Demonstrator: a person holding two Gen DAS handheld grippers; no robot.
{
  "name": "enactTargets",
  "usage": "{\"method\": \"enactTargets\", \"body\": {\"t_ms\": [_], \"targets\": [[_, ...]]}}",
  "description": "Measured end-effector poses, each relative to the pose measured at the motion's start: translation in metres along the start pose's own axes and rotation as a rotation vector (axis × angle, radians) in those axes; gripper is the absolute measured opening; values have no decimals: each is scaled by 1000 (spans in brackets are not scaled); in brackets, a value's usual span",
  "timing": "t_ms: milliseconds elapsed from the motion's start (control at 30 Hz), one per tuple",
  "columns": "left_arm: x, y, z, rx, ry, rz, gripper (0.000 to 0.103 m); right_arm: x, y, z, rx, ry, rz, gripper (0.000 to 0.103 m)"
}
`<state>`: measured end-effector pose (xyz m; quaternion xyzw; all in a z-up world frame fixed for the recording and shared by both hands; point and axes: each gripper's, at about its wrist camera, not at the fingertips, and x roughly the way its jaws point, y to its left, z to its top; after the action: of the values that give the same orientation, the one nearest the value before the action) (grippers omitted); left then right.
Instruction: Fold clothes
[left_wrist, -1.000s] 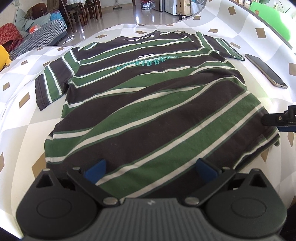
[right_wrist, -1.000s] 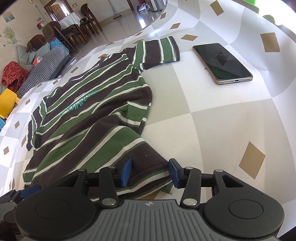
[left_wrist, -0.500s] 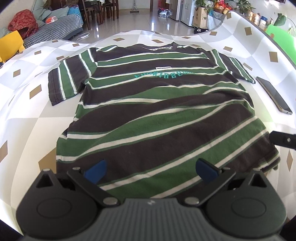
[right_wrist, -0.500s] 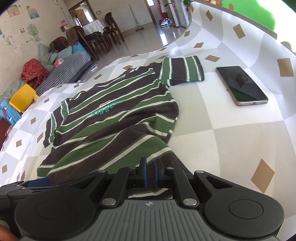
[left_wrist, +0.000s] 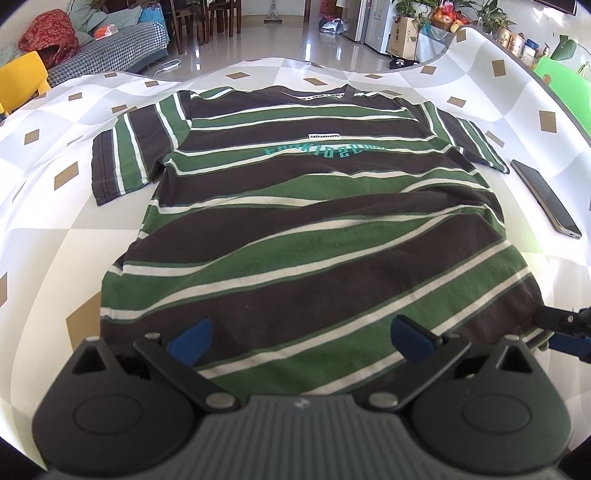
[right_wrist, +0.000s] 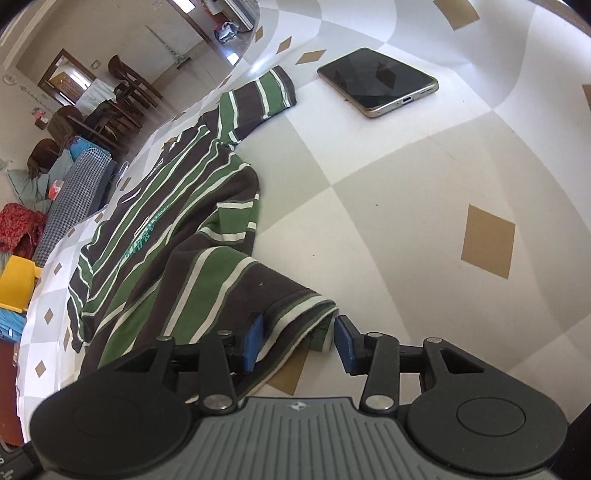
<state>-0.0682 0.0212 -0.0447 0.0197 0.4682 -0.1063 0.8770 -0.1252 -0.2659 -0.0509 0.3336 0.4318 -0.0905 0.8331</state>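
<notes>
A dark brown, green and white striped T-shirt (left_wrist: 303, 229) lies spread on the checked table cover (left_wrist: 51, 236), collar at the far side. My left gripper (left_wrist: 301, 339) hangs open and wide over the near hem, with nothing pinched between its blue pads. My right gripper (right_wrist: 297, 341) is at the hem's right corner (right_wrist: 310, 306); its jaws are opening. The raised corner of cloth lies between them, and the right pad stands apart from it. The right gripper's tip (left_wrist: 565, 328) also shows at the edge of the left wrist view.
A phone (right_wrist: 376, 81) lies face up on the table cover (right_wrist: 424, 192), right of the shirt's right sleeve (right_wrist: 269, 92); it also appears as the phone (left_wrist: 546, 199) in the left wrist view. Beyond the table are chairs, a sofa and a shiny floor.
My right gripper shut on the hem corner half a second ago and has since spread its jaws again, rolling as it did. The left gripper stayed open and rolled slightly.
</notes>
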Motion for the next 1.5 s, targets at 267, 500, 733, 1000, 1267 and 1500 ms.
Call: {"method": "enactTargets", "body": {"t_ms": [267,500,733,1000,1267,1500], "targets": [[2,0,-1,0,11,0,103,1,5,-3,-24,-50,2,33],[1,1,-1,-2,1,9,103,-3,17,-5,-104,-76,33,13],[-3,9,2,-47,-19,29,103,-17,48,-13,-316,-167,85,12],[-15,27,16,-156,-79,7,103,-20,99,-46,-695,-215,149,12],[-16,25,28,-164,-111,-67,103,4,120,-75,-873,-132,122,12],[2,-3,26,-69,-106,-109,103,16,119,-78,-912,-87,94,13]]}}
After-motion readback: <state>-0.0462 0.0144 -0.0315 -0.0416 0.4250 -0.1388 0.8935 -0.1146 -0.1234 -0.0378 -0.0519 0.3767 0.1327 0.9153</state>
